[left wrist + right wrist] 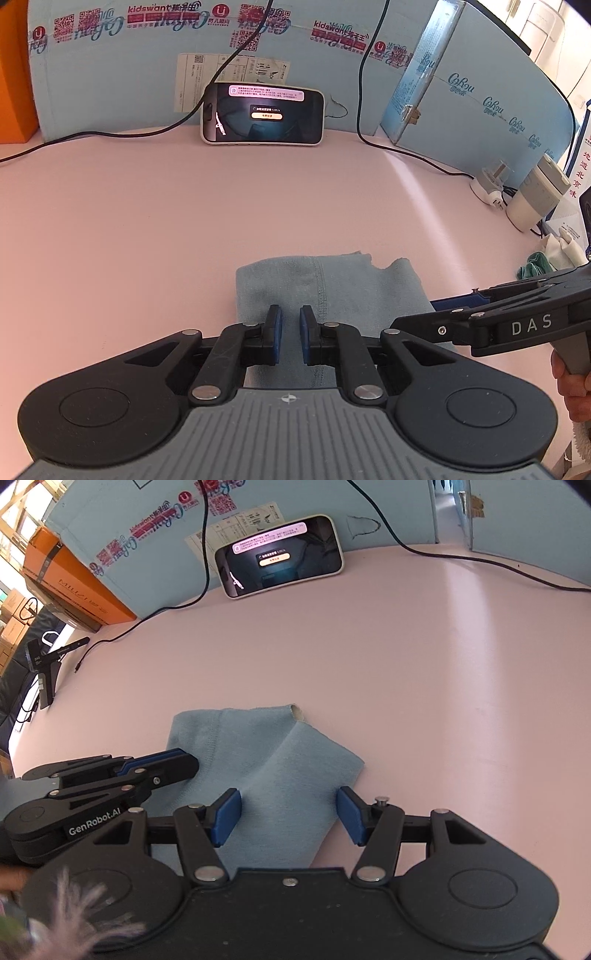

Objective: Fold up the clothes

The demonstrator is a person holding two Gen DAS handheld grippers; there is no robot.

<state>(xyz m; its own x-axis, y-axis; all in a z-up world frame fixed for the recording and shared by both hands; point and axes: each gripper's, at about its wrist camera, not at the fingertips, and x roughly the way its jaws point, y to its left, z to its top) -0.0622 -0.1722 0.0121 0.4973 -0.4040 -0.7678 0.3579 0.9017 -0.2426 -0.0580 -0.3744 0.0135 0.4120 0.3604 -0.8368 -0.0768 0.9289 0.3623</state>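
Pale pink smooth tabletop (424, 686) fills both views; light-blue printed cardboard wall (118, 96) stands at its far edge. Landmark: the blue-grey knit garment (280, 771), already folded to a small thick packet, lying flat on the pink top near the camera side, well short of the white-cased phone (280, 557) propped vs the cardboard beyond it. Black cables (480, 559) run along the far edge, well apart from the cloth. White plug adapter (489, 186) sits far off to the garment's right in the left wrist view.

Left gripper (290, 334) hovers over the garment's left part, beside a stitched seam; blue pads nearly pressed together w/ only a slim gap, and no cloth is visibly pinched btw them. Seen side-on from the right wrist it also looks closed, tip over the cloth's left portion.

Right gripper (288, 818) is spread wide, jaws straddling the garment's near right corner, pads not touching fabric as far as I can tell.

Judgement: step in hand looks like taking hold for another fold, or pressing the packet flat; task seems well along. To do it well: left tip pins the layers just inside the seam, so the stack doesn't slide; right drops lower, closes on all layers at that corner, not just the top one. Then lift low, carry across, lay edge to edge.
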